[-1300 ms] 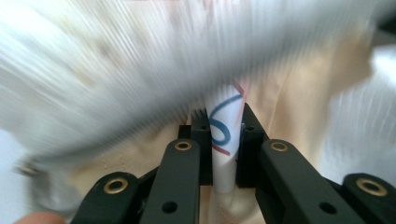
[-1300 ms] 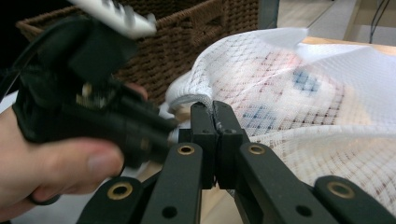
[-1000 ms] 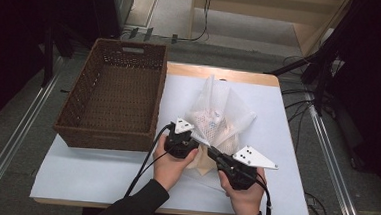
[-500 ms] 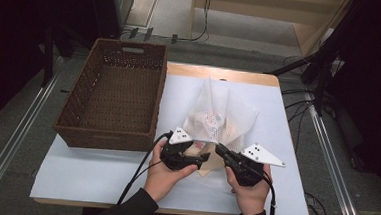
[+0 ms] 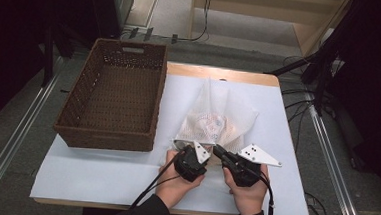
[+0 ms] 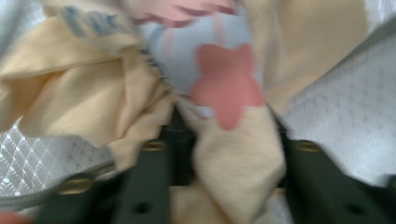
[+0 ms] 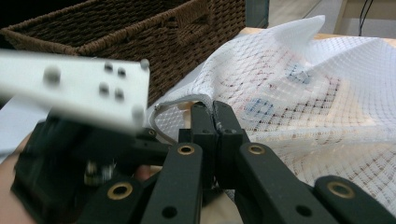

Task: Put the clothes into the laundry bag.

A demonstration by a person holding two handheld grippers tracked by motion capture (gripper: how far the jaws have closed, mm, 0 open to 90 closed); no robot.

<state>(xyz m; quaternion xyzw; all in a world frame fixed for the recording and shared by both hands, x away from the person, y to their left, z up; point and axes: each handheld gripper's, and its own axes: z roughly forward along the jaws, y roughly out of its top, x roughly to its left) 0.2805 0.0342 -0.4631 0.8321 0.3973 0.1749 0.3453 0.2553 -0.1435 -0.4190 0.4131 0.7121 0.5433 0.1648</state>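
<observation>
Gripping yellow printed cloth [image 6: 224, 154] at the mouth of the white mesh bag [image 5: 228, 117] near the table's [image 5: 99, 172] front edge: left gripper [image 5: 188, 155], jaws just closing. Pinching the bag's rim: right gripper [image 5: 220, 152], jaws clenched, angled toward the left one. Both hands low, side by side.

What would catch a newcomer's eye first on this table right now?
A white mesh laundry bag with pale yellow printed cloth inside lies mid-table on the white sheet, and both hand-held grippers meet at its near edge. The left gripper has yellow cloth between its jaws, which have just been closing; the right gripper is pinched shut on the bag's rim. A brown wicker basket sits to the left.
</observation>
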